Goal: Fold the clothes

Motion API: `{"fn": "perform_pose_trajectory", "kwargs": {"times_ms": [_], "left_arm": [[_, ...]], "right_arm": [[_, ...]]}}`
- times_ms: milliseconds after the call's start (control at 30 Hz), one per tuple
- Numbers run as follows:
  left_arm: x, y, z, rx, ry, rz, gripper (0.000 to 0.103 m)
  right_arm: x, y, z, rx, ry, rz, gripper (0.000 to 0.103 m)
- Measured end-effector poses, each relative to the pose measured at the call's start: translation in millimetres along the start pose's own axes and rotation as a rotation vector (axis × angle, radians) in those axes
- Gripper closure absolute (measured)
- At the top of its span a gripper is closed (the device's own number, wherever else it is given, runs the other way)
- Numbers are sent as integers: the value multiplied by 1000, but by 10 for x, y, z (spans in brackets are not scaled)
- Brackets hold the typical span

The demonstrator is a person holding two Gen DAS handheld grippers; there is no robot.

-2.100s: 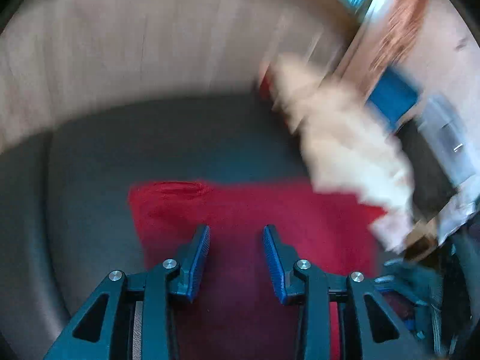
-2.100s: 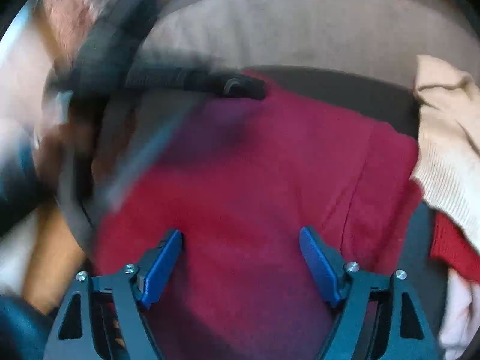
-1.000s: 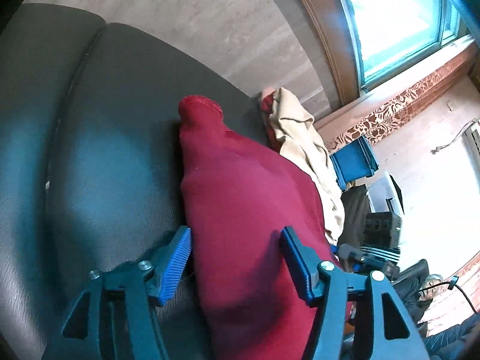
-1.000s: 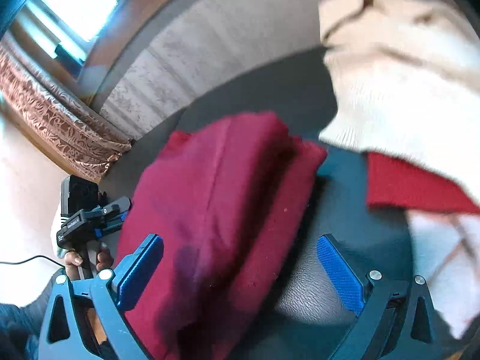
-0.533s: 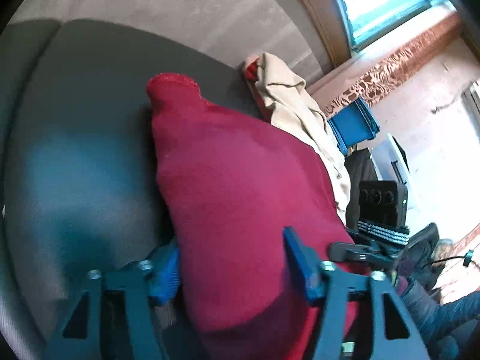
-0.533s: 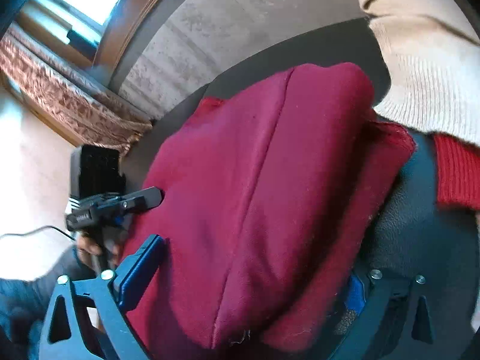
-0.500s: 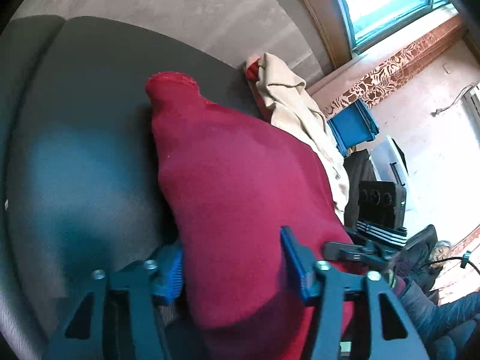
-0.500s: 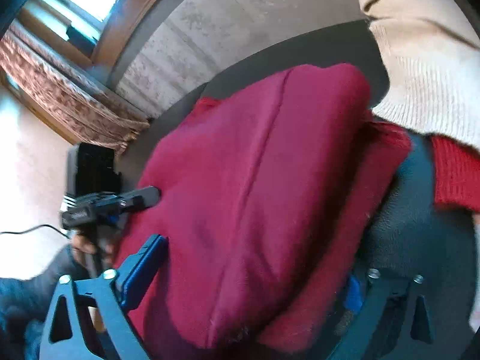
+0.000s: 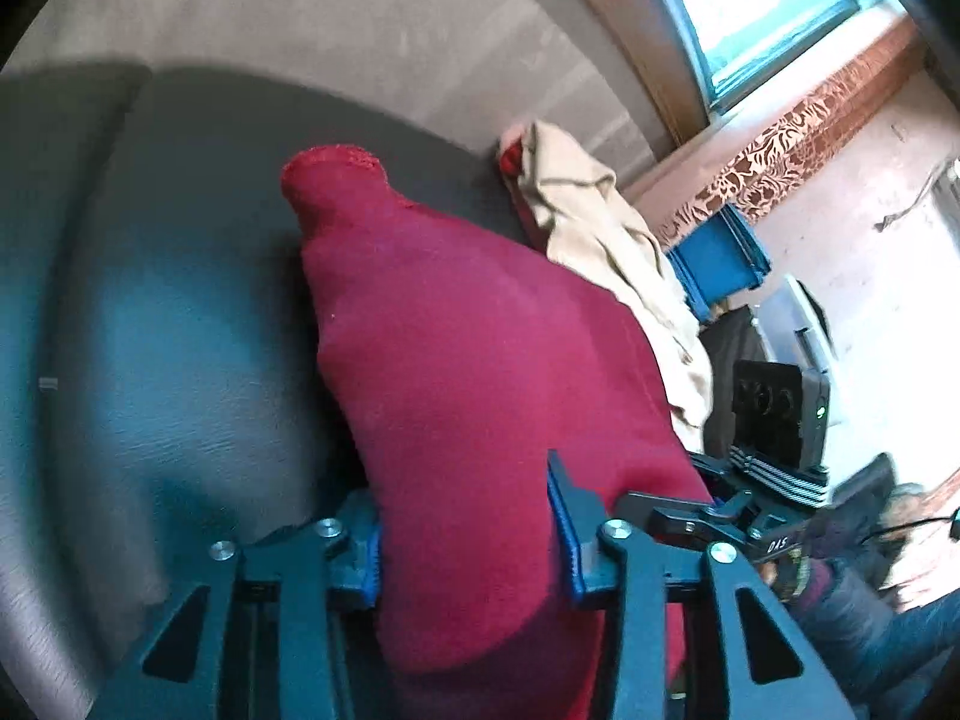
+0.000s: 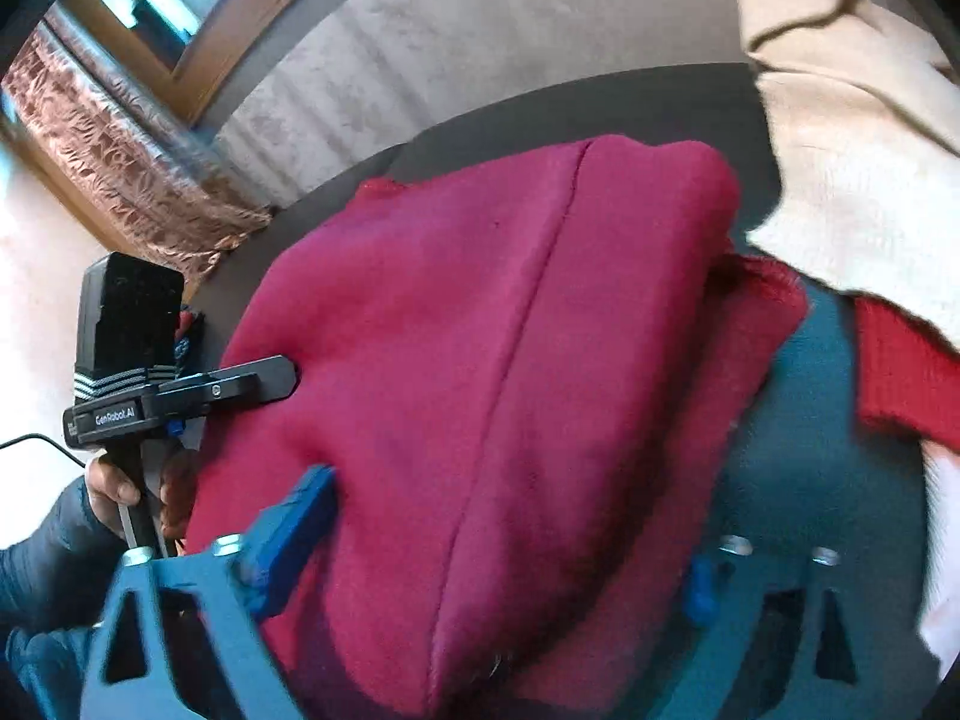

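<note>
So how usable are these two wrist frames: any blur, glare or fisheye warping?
Left wrist: red garment fairly sharp, window blown out, sofa seat edge bowed by the fisheye, corners vignetted black. Right wrist: slight motion blur on the right gripper, the cream sweater overexposed; red garment seam readable.

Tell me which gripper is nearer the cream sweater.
Right. The right gripper, jaws straddling the red garment, sits just beside the cream sweater; the left gripper straddles the garment's far side.
</note>
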State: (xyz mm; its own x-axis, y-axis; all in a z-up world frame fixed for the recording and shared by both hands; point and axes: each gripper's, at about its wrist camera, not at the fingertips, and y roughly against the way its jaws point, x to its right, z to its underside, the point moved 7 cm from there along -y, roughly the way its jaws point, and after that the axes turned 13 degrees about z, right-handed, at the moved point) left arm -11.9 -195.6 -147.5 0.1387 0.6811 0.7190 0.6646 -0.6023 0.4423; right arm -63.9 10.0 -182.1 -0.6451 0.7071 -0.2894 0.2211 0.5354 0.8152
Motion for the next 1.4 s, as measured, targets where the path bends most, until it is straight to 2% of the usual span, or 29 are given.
{"fn": "perform_pose_trajectory", "kwargs": {"times_ms": [133, 300, 467, 633, 667, 767, 867, 900, 933, 967, 1000, 1033, 1100, 1167, 1267, 1300, 1400], "left_arm": [[77, 612, 72, 115, -24, -85, 63], [181, 1709, 215, 347, -34, -199, 63], [196, 2998, 354, 633, -16, -352, 63], [256, 4364, 384, 935, -16, -513, 63], [148, 4550, 413, 966, 19, -545, 63], [-282, 5030, 530, 1032, 158, -638, 63], [-704, 5505, 662, 1095, 300, -730, 63], [-996, 5556, 764, 1074, 396, -741, 63], [-1250, 5545, 855, 1052, 473, -719, 63], [-1422, 5545, 939, 1065, 509, -669, 60], [-1466, 5556, 953, 1066, 509, -648, 58], [-1475, 5570, 946, 1061, 501, -639, 58], [-1433, 5572, 896, 1044, 478, -640, 58], [-1293, 5536, 787, 1018, 442, -673, 54], [-1126, 5664, 744, 1013, 468, -715, 49], [-1050, 5707, 764, 1012, 476, -743, 48], [-862, 5790, 850, 1008, 506, -823, 47]], "right_arm": [[-582, -112, -95, -21, 62, -111, 37], [-1435, -249, -256, -39, 166, -267, 37], [-2777, -296, -680, -9, 374, -435, 37], [-4298, -256, -1166, 47, 581, -548, 37], [-4605, -247, -1263, 59, 622, -569, 37], [-5519, -218, -1552, 94, 746, -633, 35], [-6141, -675, -1647, 61, 807, -547, 27], [-6269, -935, -1610, 7, 818, -505, 22], [-6356, -1245, -1533, -73, 823, -459, 22], [-6375, -1475, -1468, -122, 805, -445, 19], [-6350, -1654, -1412, -152, 772, -453, 10], [-6303, -1777, -1394, -184, 721, -489, 2], [-6193, -1886, -1396, -230, 637, -557, 0], [-6159, -1864, -1444, -207, 629, -581, 0], [-6176, -1704, -1574, -174, 654, -572, 0], [-6184, -1591, -1611, -125, 682, -564, 0], [-6205, -1125, -1715, 99, 800, -533, 0]]}}
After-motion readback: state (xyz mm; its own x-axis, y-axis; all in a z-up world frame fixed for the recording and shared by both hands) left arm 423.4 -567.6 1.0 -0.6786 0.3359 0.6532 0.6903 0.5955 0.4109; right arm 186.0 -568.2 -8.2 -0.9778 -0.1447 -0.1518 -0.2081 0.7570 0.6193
